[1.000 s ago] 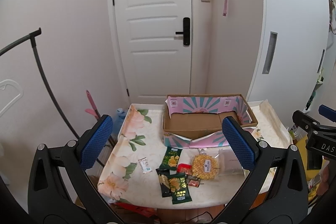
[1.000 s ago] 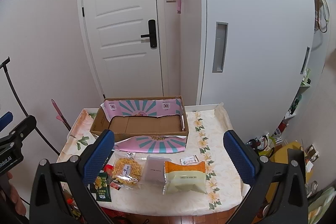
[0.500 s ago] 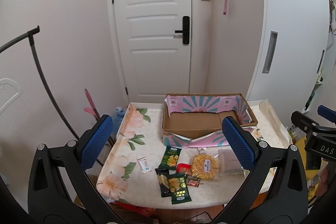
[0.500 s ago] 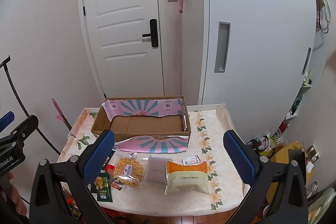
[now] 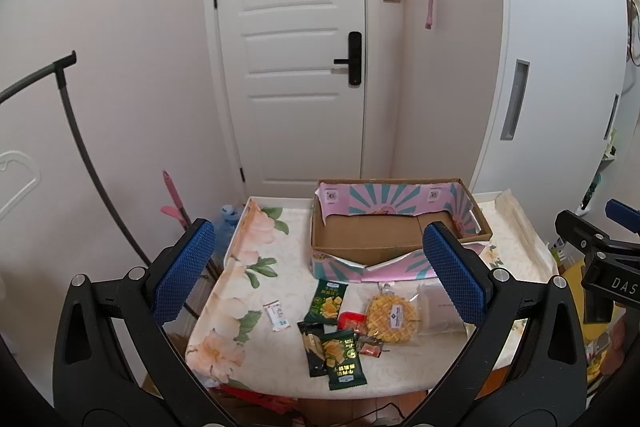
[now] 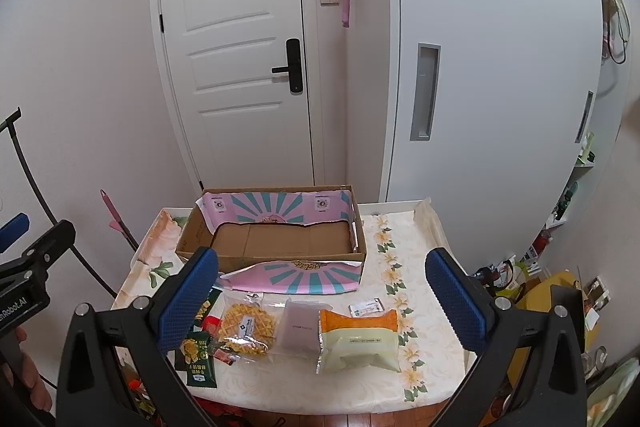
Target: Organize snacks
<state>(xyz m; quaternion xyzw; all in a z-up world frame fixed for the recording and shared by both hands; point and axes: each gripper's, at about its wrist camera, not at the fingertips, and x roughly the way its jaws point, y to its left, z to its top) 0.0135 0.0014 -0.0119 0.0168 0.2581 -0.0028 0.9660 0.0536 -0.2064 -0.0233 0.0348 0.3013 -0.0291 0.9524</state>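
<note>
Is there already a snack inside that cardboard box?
No: in the right wrist view the cardboard box shows only its bare brown floor, and the snack packets, such as the orange-and-white bag, lie on the table in front.

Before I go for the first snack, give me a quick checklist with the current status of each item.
1. Left gripper open and holding nothing: ok.
2. Right gripper open and holding nothing: ok.
3. Box open, with bare floor showing: ok.
4. Snacks outside the box, on the table: ok; orange pack and waffle lie in front.
5. Green packs lying apart for a clean pick: not ok, they overlap.
6. Either gripper lined up over a snack: not ok, both are well back from the table.
</note>
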